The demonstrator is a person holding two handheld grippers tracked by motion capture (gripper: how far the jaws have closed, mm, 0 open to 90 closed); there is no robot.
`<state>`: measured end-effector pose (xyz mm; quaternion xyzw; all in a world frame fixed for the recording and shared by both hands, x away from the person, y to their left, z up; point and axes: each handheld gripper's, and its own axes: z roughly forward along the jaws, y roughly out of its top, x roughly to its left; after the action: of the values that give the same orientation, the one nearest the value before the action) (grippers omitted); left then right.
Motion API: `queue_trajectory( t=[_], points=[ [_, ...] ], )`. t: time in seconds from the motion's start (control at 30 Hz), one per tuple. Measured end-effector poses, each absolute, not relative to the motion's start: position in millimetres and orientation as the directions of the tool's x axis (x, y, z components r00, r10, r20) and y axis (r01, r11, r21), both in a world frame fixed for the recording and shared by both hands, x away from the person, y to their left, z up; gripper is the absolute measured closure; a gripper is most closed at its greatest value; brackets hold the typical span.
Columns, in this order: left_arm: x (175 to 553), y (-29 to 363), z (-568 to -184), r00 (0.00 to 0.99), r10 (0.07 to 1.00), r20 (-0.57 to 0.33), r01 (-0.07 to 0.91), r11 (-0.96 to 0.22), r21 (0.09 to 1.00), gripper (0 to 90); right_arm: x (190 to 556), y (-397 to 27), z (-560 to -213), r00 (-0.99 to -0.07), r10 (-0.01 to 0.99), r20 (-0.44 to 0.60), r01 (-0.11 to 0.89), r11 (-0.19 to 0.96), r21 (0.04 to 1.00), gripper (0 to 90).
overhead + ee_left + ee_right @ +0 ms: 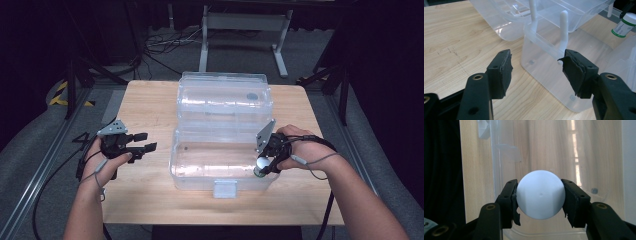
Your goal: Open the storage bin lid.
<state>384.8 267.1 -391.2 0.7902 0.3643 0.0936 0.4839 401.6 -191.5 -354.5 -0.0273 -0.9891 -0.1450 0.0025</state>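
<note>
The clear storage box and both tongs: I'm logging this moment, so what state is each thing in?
Clear storage box: open, lid swung back flat on the table.
Front latch: undone, hanging at the box's front edge.
White-capped bottle: clamped by its cap, held over the open box.
Right tongs: shut on the bottle.
Left tongs: open, holding nothing, beside the box.

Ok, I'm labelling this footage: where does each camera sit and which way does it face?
High view: above the person's side, facing forward and down at the wooden table; forearms show.
Left gripper view: on the left gripper, facing the clear plastic box.
Right gripper view: on the right gripper, looking down over the white round-capped bottle.
All share the box.
</note>
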Motion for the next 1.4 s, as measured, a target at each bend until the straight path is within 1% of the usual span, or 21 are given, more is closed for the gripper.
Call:
queue_trajectory(
  t=[0.6, 1.03, 1.2, 1.4],
  points=[
    [385.7, 267.1, -393.2, 0.716, 0.666, -0.208, 0.491, -0.270, 0.828, 40.9, 403.3, -184.9, -376.1, -0.998, 0.054, 0.041, 0.062, 0.967, 0.248, 50.0],
    [385.9, 267.5, -394.3, 0.715, 0.666, -0.213, 0.495, -0.267, 0.827, 40.9, 403.7, -179.1, -390.0, -0.997, 0.053, 0.053, 0.062, 0.980, 0.187, 50.0],
    [386.4, 267.2, -395.0, 0.715, 0.666, -0.214, 0.497, -0.268, 0.826, 40.9, 405.5, -177.7, -393.5, -0.997, 0.042, 0.057, 0.052, 0.981, 0.185, 49.9],
    [386.7, 267.2, -395.8, 0.715, 0.665, -0.215, 0.498, -0.269, 0.824, 40.8, 407.5, -177.9, -396.5, -0.996, 0.058, 0.066, 0.069, 0.982, 0.174, 49.9]
  ],
)
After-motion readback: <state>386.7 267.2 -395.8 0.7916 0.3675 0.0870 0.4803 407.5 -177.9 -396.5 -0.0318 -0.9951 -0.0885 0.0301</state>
